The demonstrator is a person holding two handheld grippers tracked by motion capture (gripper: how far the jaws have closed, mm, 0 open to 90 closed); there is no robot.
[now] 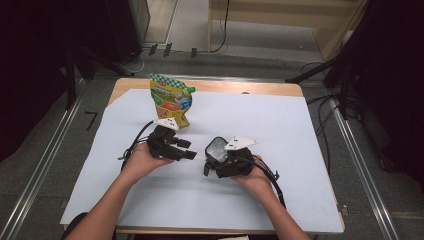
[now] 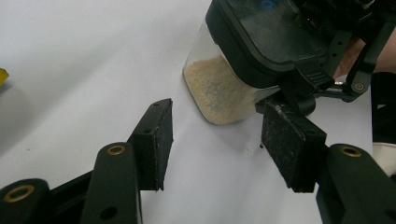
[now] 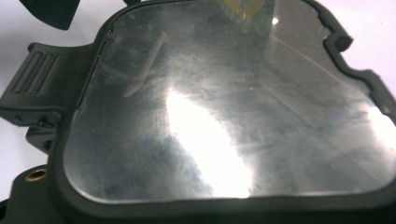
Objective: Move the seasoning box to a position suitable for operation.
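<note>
White sheet (image 1: 280, 165) covers most of the table (image 1: 210, 86), with a green and yellow snack pouch (image 1: 171, 99) standing near the far edge. In front of it, the right gripper (image 1: 216, 156) is clamped on a clear container (image 2: 219, 88) with a black lid (image 3: 224, 102) and pale crumbs inside, tilted low over the sheet. The left gripper (image 2: 215, 140) sits just beside it, its 2 jaws spread with nothing between them.
</note>
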